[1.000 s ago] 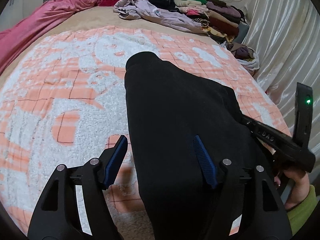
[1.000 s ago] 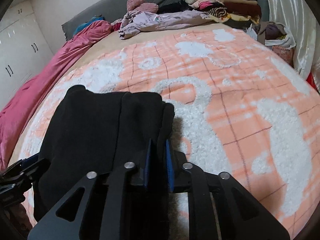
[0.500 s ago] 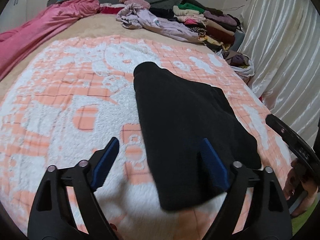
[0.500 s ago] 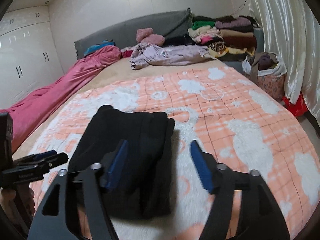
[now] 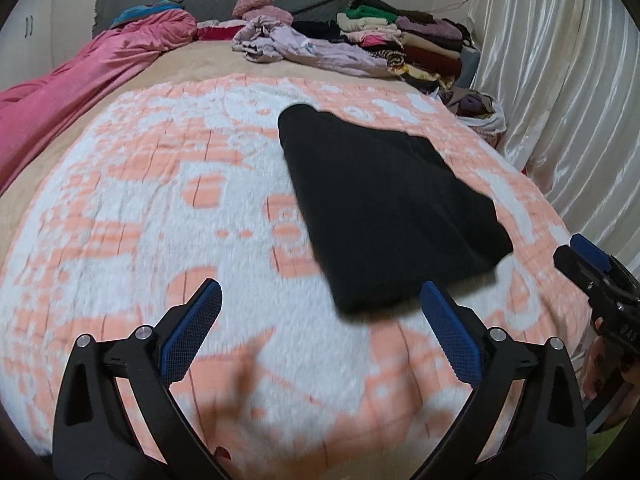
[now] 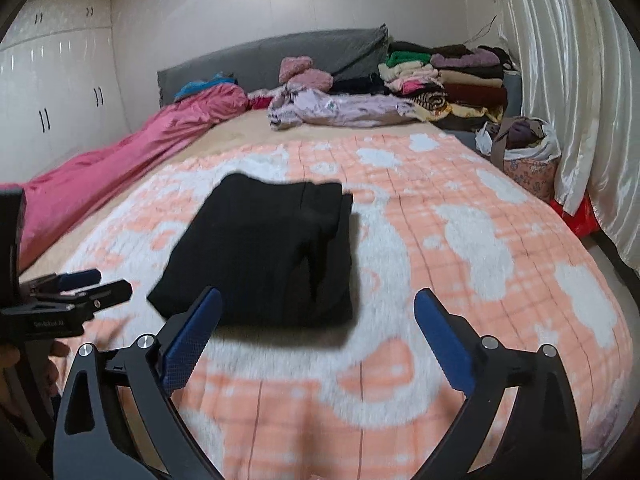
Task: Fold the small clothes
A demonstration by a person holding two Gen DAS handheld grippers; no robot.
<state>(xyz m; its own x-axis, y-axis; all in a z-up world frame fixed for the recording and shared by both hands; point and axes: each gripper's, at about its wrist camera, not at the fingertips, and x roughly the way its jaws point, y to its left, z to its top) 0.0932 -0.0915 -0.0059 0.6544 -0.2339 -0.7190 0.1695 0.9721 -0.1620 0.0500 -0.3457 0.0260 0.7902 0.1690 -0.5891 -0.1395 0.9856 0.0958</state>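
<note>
A black garment (image 5: 384,204) (image 6: 264,252) lies folded into a rough rectangle on the orange-and-white blanket (image 5: 160,208) (image 6: 460,240). My left gripper (image 5: 320,328) hovers just short of its near edge, jaws still opening wide, nothing between the blue pads. My right gripper (image 6: 316,336) hangs back from the garment's near edge too, jaws opening, and it holds nothing. Each gripper appears at the edge of the other's view, with a hand behind it: the right one (image 5: 592,268) and the left one (image 6: 76,284).
A stack of folded clothes (image 6: 444,76) and a crumpled lilac garment (image 6: 340,108) lie at the head of the bed. A pink quilt (image 6: 120,160) runs along the left side. A bag of clothes (image 6: 524,148) and a white curtain (image 6: 568,80) stand at the right.
Both grippers have let go of the black garment, opened wide and drawn back toward the near edge of the bed. The garment now lies flat and free.
</note>
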